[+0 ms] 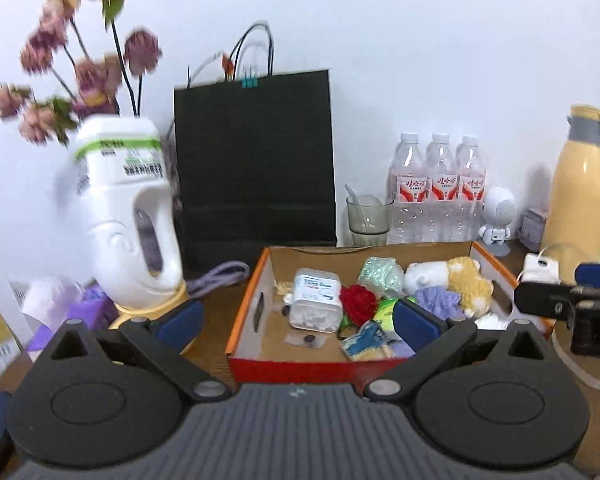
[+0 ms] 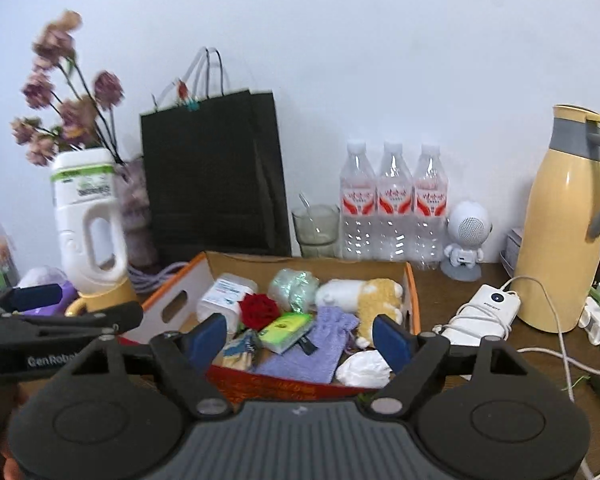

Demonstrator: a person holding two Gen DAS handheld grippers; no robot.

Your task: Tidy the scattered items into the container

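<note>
The cardboard box (image 2: 414, 300) sits on the wooden table (image 2: 480, 408), in front of a black paper bag (image 2: 216, 176) that stands against the white wall. Inside the box lie a plastic tub of cotton swabs (image 2: 226, 298), a red fabric rose (image 2: 260, 310), a green tissue pack (image 2: 286, 330), a purple drawstring pouch (image 2: 312, 350), a white-and-yellow plush toy (image 2: 364, 298), a crumpled white mask (image 2: 362, 372) and a wad of pale green wrap (image 2: 294, 284).

Both grippers hang just in front of the box, side by side. The left gripper (image 1: 298, 316) has its blue pads spread wide, with nothing pinched between them. The right gripper (image 2: 300, 338) is likewise spread apart and grips nothing; the box's contents merely show through the gap.

To the left of the box stands a white jug (image 2: 86, 224) holding dried pink flowers (image 2: 66, 92). Behind the box, to the right of the bag, are a glass with a spoon (image 2: 316, 228), three water bottles (image 2: 394, 204) and a small white astronaut figure (image 2: 466, 236). To the right of the box lie a white power bank with its cable (image 2: 482, 316) and, farther right, a yellow thermos (image 2: 568, 224).
</note>
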